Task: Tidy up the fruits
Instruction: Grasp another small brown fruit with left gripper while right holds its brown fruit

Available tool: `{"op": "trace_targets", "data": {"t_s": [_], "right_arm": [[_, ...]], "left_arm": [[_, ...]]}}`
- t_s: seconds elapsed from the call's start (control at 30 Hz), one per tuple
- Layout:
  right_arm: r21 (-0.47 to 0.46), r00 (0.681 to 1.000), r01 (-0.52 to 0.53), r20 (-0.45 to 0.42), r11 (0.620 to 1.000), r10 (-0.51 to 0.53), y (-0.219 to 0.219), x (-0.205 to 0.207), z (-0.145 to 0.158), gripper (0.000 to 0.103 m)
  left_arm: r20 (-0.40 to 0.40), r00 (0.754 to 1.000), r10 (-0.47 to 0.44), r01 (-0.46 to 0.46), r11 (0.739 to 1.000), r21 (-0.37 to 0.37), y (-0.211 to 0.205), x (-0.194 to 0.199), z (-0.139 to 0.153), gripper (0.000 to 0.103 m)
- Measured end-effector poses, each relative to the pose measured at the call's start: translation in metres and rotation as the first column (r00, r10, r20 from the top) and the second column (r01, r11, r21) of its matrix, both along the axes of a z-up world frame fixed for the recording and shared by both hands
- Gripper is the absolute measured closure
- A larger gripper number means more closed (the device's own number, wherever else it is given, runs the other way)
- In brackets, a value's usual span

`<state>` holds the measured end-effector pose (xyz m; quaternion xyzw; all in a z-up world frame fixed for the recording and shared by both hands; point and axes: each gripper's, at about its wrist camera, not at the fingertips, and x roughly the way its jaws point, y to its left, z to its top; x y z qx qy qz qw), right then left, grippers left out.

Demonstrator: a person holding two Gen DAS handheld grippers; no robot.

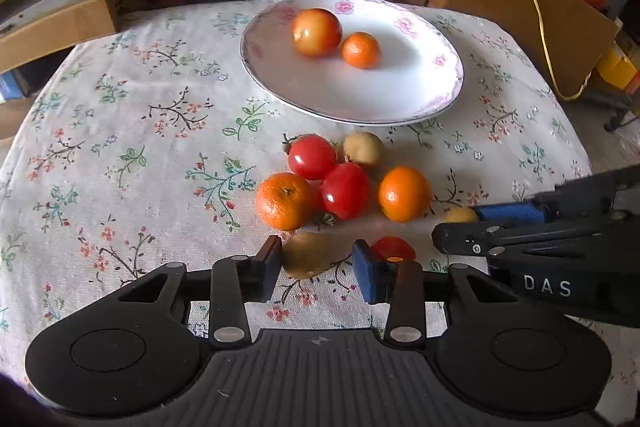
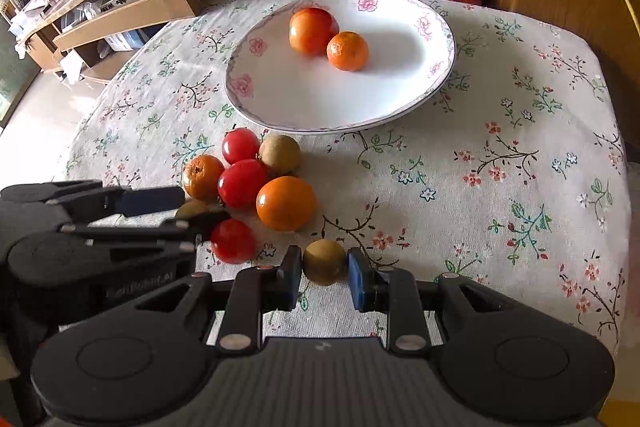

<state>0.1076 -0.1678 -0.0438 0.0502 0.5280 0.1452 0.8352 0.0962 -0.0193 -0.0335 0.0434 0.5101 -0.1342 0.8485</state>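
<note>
The left claw (image 1: 316, 263) is closed on a small brown kiwi-like fruit (image 1: 310, 255), pads pressed to its sides. The right claw (image 2: 324, 273) is clamped on a second round brown fruit (image 2: 324, 262). Both fruits are low over the floral-clothed bench (image 2: 480, 167). A red tomato (image 2: 233, 241) lies just beside the left claw. Beyond, tomatoes and oranges are clustered (image 1: 344, 183). Farther off, a white flower-rimmed plate (image 1: 400, 99) carries one tomato and one small orange.
</note>
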Motion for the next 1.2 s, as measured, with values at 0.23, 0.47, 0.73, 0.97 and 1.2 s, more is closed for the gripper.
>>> {"op": "trace_targets", "data": {"t_s": [0.23, 0.47, 0.73, 0.97, 1.2], "right_arm": [[-0.043, 0.999, -0.027, 0.020, 0.999, 0.027, 0.005, -0.005, 0.001, 0.077], [-0.031, 0.999, 0.011, 0.042, 0.999, -0.010, -0.006, -0.015, 0.013, 0.077], [-0.011, 0.998, 0.035, 0.056, 0.999, -0.035, -0.012, -0.028, 0.022, 0.077], [-0.001, 0.998, 0.043, 0.039, 0.999, -0.043, -0.016, -0.020, 0.017, 0.077], [0.013, 0.998, 0.044, 0.048, 0.999, -0.045, -0.013, -0.015, 0.021, 0.077]], "left_arm": [[0.000, 0.999, 0.032, -0.032, 0.999, -0.010, 0.001, 0.004, 0.000, 0.066], [-0.004, 1.000, 0.025, -0.025, 1.000, 0.008, 0.000, -0.002, -0.001, 0.070], [-0.011, 0.999, 0.038, -0.038, 0.999, 0.002, 0.000, 0.003, -0.002, 0.067], [0.010, 1.000, 0.020, -0.020, 1.000, 0.019, -0.003, 0.004, -0.002, 0.064], [0.009, 1.000, 0.004, -0.005, 1.000, 0.031, -0.003, 0.000, 0.001, 0.070]]}}
